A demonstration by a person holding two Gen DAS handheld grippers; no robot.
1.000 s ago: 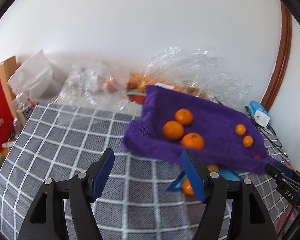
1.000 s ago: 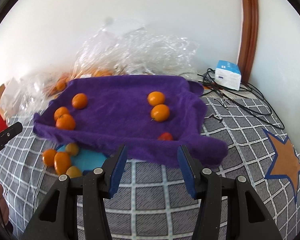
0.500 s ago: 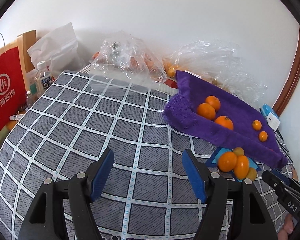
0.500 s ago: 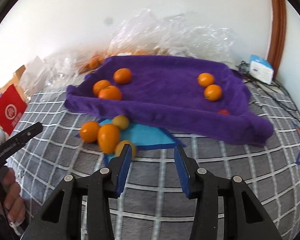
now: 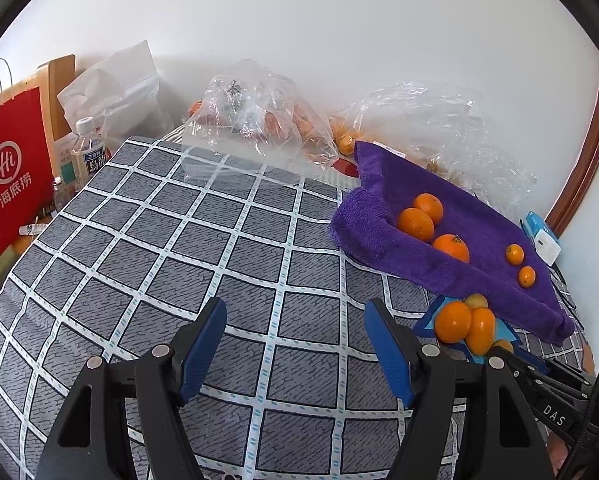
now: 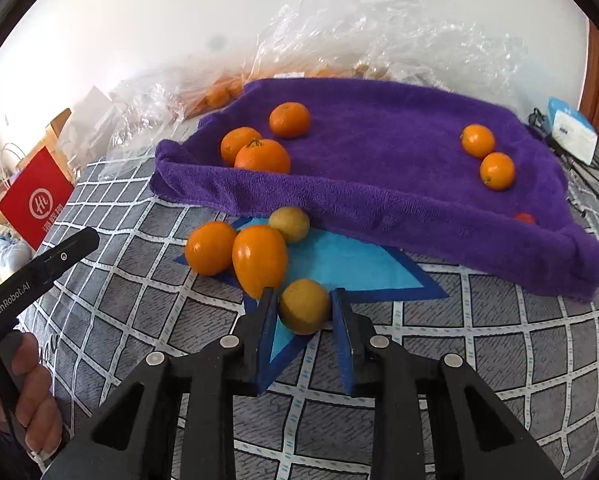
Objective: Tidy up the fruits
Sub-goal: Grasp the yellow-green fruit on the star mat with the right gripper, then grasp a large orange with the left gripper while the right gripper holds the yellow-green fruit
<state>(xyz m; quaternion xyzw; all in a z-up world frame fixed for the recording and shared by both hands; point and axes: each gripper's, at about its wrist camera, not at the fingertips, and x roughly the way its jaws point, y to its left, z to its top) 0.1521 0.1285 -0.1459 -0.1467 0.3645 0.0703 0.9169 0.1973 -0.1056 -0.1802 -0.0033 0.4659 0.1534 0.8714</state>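
Right gripper point(image 6: 304, 308) clamps a yellowish fruit point(image 6: 304, 306) on the blue star patch point(image 6: 351, 264).
Its fingers press both sides of the fruit, just near of the loose orange cluster point(image 6: 243, 254) beside the purple towel point(image 6: 379, 184), which carries five more oranges. The left gripper point(image 5: 295, 344) hangs about half open and empty over the checked cloth point(image 5: 171, 248), left of the towel.

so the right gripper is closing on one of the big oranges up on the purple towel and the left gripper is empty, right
Not quite. In the right wrist view, the right gripper is shut on the small yellowish fruit lying on the blue star patch, in front of the purple towel, not on it. The left gripper is indeed empty.
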